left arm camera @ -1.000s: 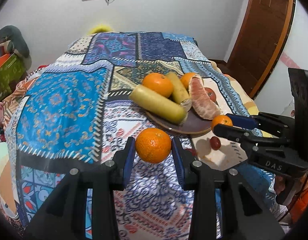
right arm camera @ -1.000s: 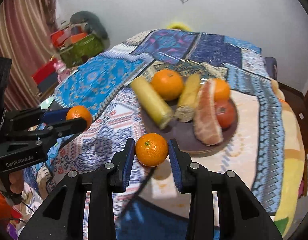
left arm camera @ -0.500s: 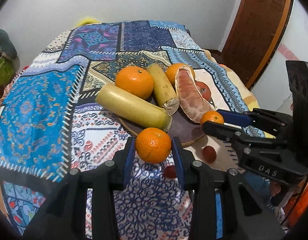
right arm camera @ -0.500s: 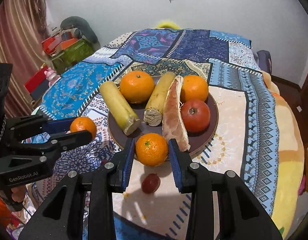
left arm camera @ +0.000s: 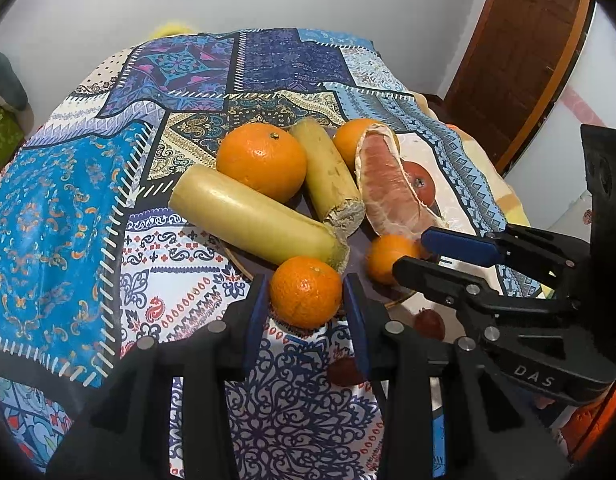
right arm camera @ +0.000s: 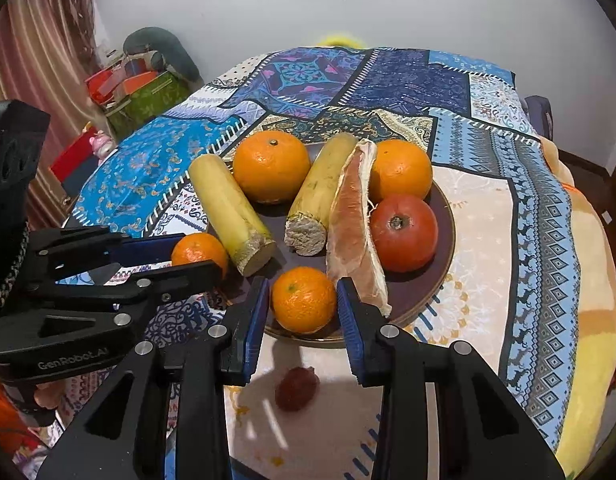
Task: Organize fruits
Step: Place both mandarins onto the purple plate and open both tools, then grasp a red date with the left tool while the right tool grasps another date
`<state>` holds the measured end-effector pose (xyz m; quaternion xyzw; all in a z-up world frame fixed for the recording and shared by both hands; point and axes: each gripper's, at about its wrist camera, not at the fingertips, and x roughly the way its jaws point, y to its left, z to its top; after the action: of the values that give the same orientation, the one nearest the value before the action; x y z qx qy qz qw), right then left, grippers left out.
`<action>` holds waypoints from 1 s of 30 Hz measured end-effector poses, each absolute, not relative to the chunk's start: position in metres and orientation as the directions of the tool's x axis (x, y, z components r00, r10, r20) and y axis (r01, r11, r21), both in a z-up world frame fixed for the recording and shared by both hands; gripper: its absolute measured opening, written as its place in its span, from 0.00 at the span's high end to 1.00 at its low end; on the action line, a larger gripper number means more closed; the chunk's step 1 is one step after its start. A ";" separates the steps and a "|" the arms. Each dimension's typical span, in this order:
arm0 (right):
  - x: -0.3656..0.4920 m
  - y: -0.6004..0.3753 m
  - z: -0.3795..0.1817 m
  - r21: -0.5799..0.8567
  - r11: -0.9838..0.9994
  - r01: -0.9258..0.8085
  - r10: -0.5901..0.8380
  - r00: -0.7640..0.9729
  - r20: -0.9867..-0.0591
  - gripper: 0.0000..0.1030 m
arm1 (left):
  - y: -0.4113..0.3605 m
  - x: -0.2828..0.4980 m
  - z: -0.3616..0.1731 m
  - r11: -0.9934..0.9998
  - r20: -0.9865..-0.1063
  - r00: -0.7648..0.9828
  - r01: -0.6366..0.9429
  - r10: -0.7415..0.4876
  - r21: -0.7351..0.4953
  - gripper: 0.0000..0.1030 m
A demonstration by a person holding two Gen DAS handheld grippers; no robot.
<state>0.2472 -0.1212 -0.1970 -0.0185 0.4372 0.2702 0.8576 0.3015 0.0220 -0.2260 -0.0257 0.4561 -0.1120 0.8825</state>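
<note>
Nearest to me, the left gripper is clamping a small mandarin between its jaws, which are closed snugly on the fruit's sides, and it is hovering right at the plate's near-left rim. Beside it, the right gripper is gripping a second mandarin just as tightly, already over the plate's near edge. A dark little date-like fruit is lying on the patterned cloth, short of the plate.

To do this well, I'd say each orange should be going down into a bare dark patch of plate, not onto another fruit. The right one is sitting between the cut end of the nearer cane piece and the pomelo wedge, a tight slot, so lowering straight and opening slowly looks wise. The left one is hanging just beside that cane's end; nudging it could roll the cane off the rim.

Further back on the plate are the second cane piece, a red tomato, and two big oranges.
</note>
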 end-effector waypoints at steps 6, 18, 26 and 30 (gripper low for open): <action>0.246 -0.124 -0.192 0.189 0.860 -0.474 0.436 0.490 -0.755 0.62 | 0.024 0.296 -0.219 0.973 -0.790 0.571 0.177 -0.224 -0.148 0.62; 0.223 -0.137 -0.171 0.154 0.870 -0.468 0.413 0.522 -0.746 0.62 | 0.027 0.263 -0.198 0.978 -0.782 0.591 0.172 -0.198 -0.118 0.61; 0.206 -0.145 -0.174 0.126 0.875 -0.468 0.385 0.514 -0.766 0.61 | 0.022 0.245 -0.203 0.980 -0.800 0.570 0.169 -0.188 -0.110 0.55; 0.201 -0.145 -0.182 0.129 0.873 -0.471 0.382 0.495 -0.780 0.61 | 0.016 0.243 -0.215 0.976 -0.817 0.540 0.179 -0.202 -0.123 0.54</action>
<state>0.2007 -0.1448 -0.1822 -0.0505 0.4376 0.2472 0.8631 0.2431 0.0156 -0.2147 -0.0123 0.4671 -0.1087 0.8774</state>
